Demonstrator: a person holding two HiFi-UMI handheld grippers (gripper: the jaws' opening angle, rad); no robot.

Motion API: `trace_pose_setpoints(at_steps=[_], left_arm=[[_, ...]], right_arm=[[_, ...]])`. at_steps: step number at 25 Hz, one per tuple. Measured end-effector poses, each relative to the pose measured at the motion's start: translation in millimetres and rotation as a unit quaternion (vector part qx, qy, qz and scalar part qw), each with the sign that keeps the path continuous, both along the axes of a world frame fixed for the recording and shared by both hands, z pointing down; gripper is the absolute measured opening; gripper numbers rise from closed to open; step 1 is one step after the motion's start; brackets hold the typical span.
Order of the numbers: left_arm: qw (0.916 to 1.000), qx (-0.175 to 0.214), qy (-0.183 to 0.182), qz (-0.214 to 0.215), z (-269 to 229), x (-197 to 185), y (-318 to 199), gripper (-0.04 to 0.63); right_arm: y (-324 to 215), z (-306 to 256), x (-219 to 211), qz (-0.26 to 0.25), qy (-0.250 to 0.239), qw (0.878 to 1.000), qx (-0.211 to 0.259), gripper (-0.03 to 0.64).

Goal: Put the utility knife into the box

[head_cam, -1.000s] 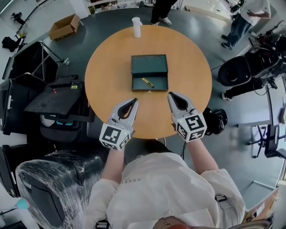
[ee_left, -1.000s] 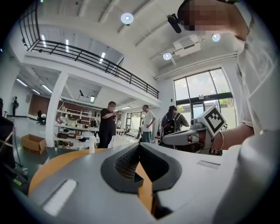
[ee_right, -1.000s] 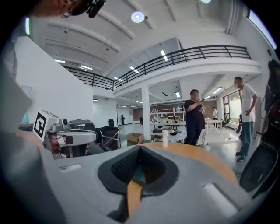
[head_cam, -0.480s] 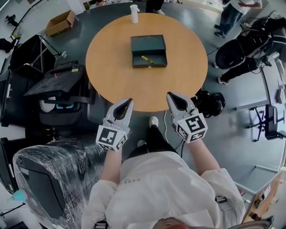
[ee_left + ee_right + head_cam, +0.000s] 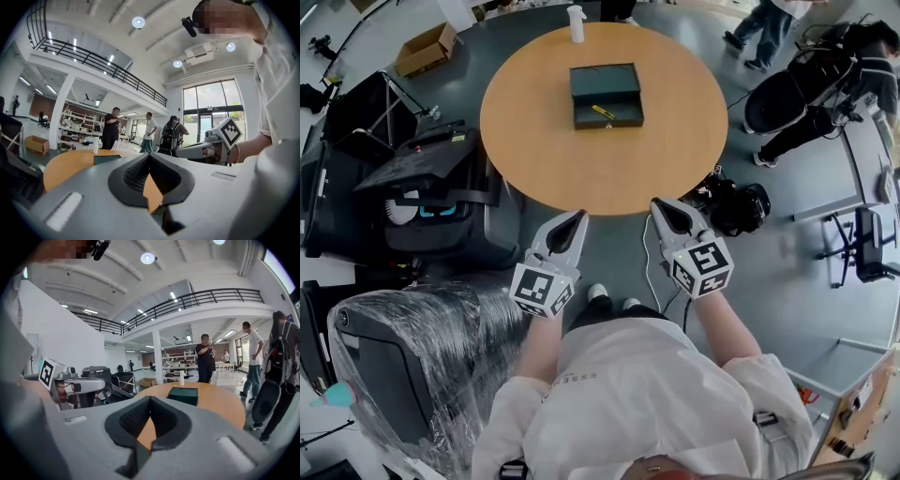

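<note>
While I hold both tools short of the table (image 5: 600, 164), neither has anything in it: the left gripper (image 5: 578, 217) has its jaws brought together at the tips, and its own view shows only the small hollow between the dark pads (image 5: 133, 174) with tabletop showing through. The right gripper (image 5: 657, 203) reads the same, jaws closed tip to tip and empty, with just the wooden surface visible in the gap in its own view. Both sets of jaws sit side by side over the grey floor, just off the near edge of the table and pointing toward it. The box (image 5: 607, 82) lies well ahead of the jaws, roughly on the line between the two tips, dark green and open. The utility knife (image 5: 602, 112), a small yellow sliver from my head camera, lies inside the half of the box nearer the jaws, well apart from both grippers. Beyond the box, at the far rim, stands a white bottle (image 5: 576, 23). From the right gripper view the box (image 5: 183, 395) sits ahead and slightly right of the jaws.
</note>
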State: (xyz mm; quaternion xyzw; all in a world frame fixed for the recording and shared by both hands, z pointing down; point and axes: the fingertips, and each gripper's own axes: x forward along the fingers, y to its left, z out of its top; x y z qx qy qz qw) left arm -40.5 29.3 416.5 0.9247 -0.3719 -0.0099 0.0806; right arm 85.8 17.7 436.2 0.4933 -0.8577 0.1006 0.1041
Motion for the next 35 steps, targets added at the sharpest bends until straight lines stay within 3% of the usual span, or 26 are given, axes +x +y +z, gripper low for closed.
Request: trace_pose_setpoints(at_steps=[5,11,35], left_arm=[[0.9998,0.014,-0.001,-0.013,-16.6,10.5,14.8,0.009],[0.9980,0.050,-0.033,-0.021,-28.2,26.5,31.7,0.009],[0.9979,0.057,-0.028,-0.015,-36.8,41.4,38.4,0.009]], right_arm=[[7.5,-3.0,18.9,0.009,0.017,1.000,0.017,-0.008],[27.6,-15.8,26.0,-0.009,0.013,0.999,0.034,-0.009],[38.6,-17.2,25.3,-0.012,0.017,0.999,0.027,-0.009]])
